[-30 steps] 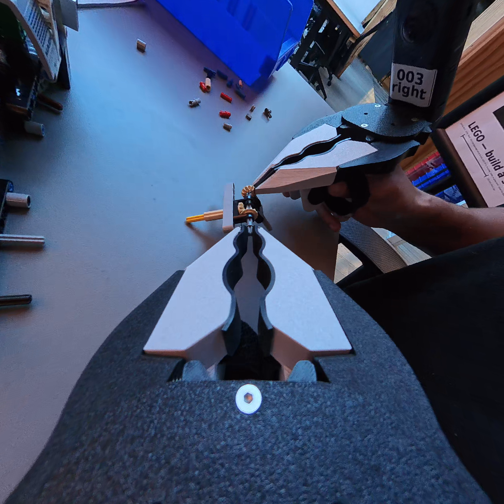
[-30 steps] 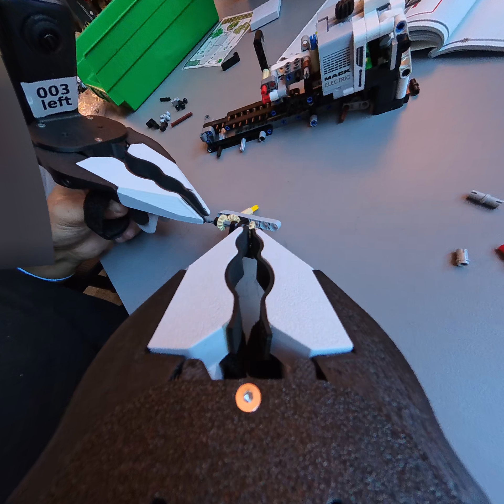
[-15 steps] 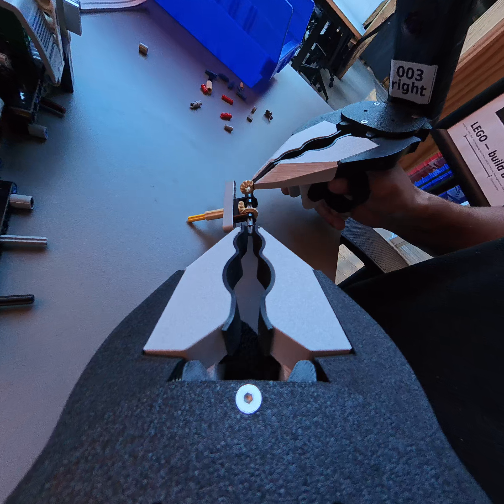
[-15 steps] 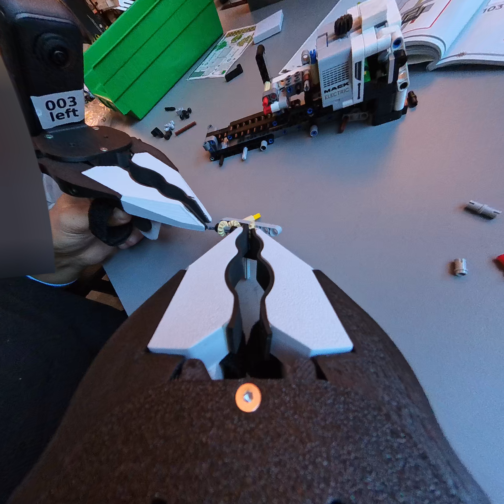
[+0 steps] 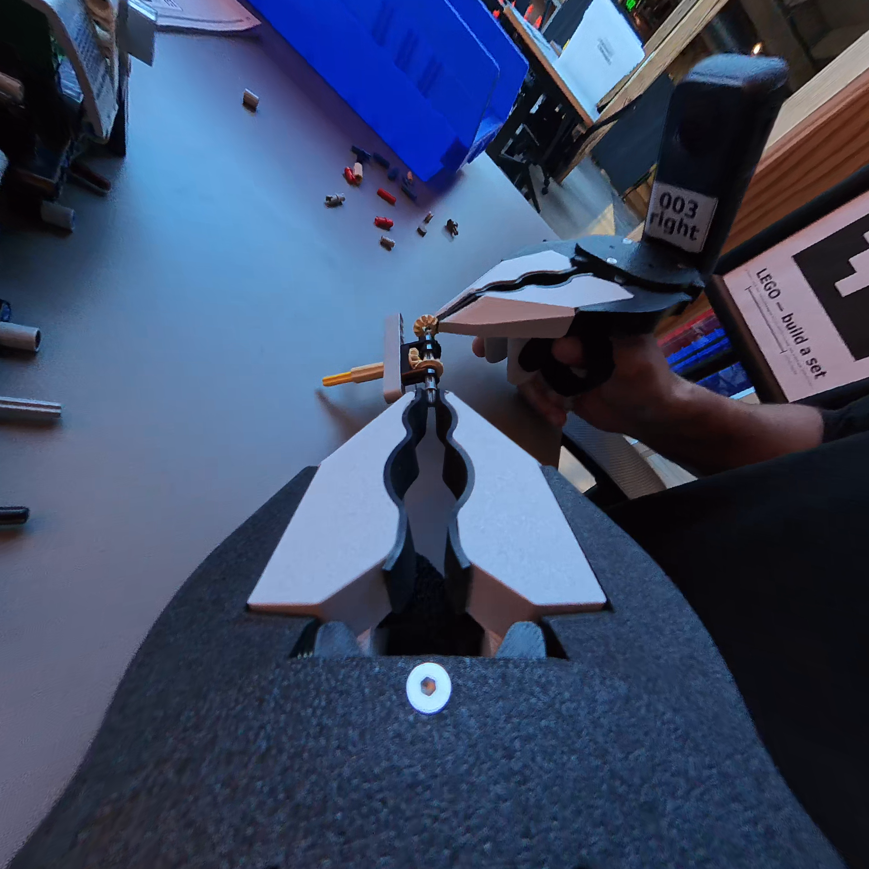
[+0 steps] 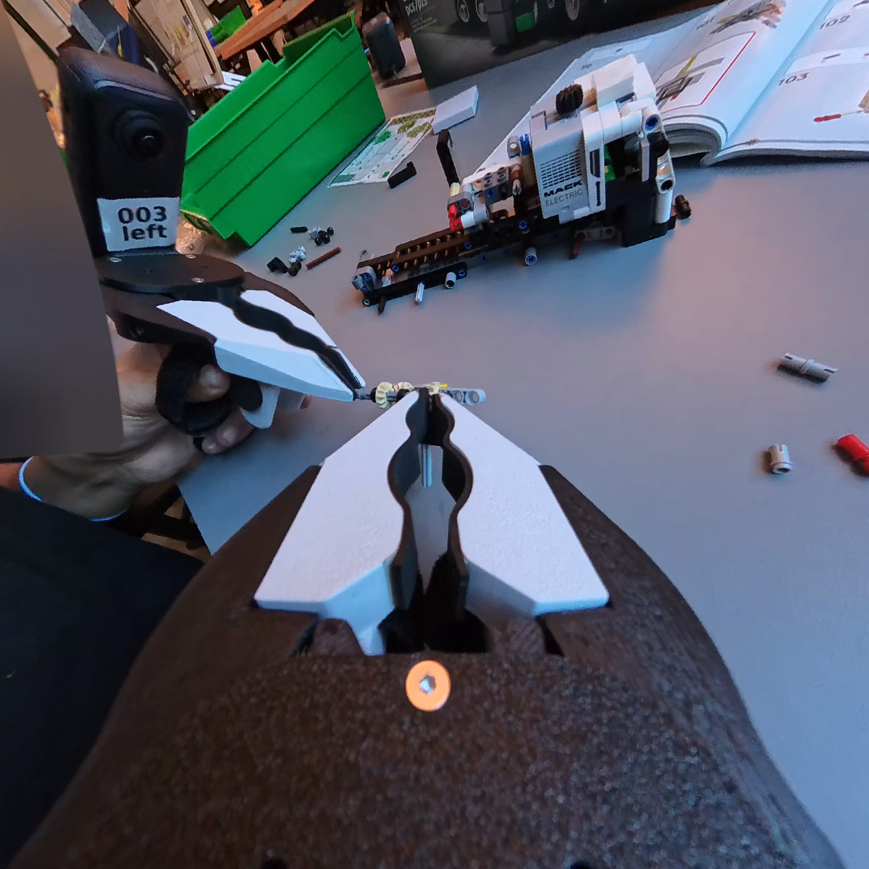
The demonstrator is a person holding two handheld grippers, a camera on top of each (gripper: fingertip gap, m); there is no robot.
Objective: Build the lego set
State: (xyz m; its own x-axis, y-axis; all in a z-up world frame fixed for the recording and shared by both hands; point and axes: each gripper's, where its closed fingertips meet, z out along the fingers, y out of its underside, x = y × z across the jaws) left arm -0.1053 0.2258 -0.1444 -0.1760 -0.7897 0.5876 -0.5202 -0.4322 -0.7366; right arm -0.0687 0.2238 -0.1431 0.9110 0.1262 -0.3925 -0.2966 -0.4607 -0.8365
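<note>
A small sub-assembly (image 5: 394, 357) of a grey beam, tan gears, a black connector and a yellow axle hangs above the grey table between both grippers. My left gripper (image 5: 429, 396) is shut on the lower end of its thin grey axle. My right gripper (image 5: 435, 324) comes in from the right, shut at the top tan gear (image 5: 425, 324). In the right wrist view the right gripper (image 6: 429, 398) is shut at the assembly (image 6: 463, 396), with a thin grey rod (image 6: 425, 463) showing between its fingers. The left gripper (image 6: 359, 392) meets it from the left.
A partly built white truck model (image 6: 588, 188) on a long black chassis (image 6: 423, 268) stands beyond, with an open instruction book (image 6: 776, 94) and a green bin (image 6: 282, 131). Loose pins (image 6: 806, 369) lie to the right. A blue bin (image 5: 399, 70) and small parts (image 5: 385, 207) lie farther off.
Both grippers stay shut at the assembly, which has hardly moved. The right gripper has tilted up a little, and a thin grey rod now shows between its fingers.
</note>
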